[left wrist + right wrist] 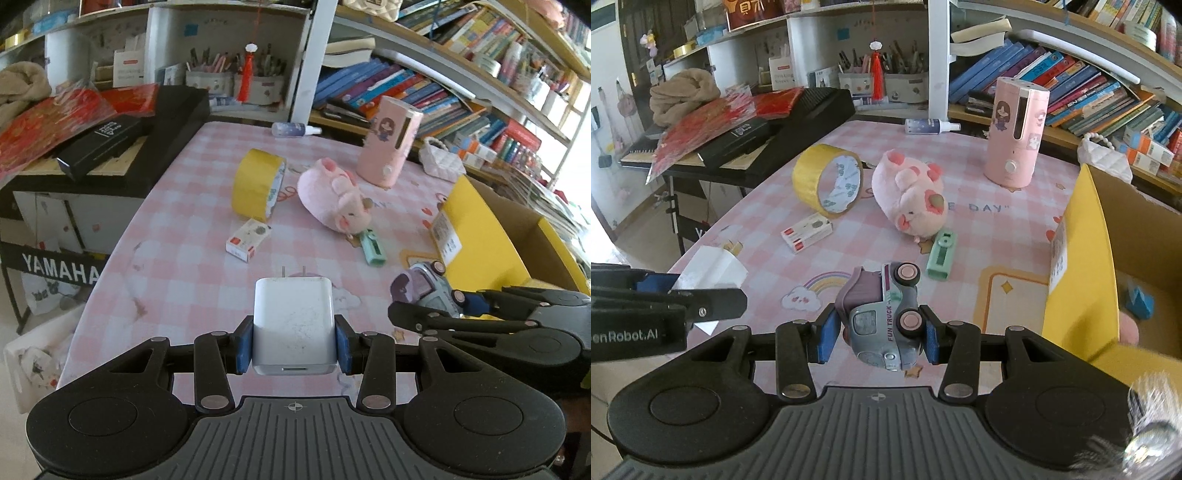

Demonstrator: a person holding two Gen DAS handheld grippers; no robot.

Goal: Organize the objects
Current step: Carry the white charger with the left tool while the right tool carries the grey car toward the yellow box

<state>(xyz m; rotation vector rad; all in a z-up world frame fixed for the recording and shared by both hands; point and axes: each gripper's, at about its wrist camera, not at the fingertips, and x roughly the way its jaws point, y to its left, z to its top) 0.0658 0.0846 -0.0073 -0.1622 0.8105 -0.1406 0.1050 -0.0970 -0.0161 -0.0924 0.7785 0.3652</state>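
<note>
Left to right: your left gripper (294, 341) clamps the white charger (294, 325), your right gripper (877, 338) clamps the toy truck (882, 317), both held above the table (1008, 221). Neither is in the yellow box (1082, 258) yet. Tape roll (827, 184), plush (912, 195), small carton (807, 232) and green item (940, 256) are left.

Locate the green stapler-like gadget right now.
The mint-green plastic gadget lies flat on the pink checked tablecloth, just in front of the pink plush pig, left of the yellow cardboard box.

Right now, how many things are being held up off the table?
2. A white charger sits clamped in the left gripper; a toy truck is gripped sideways in the right gripper. Nothing else looks lifted.
</note>
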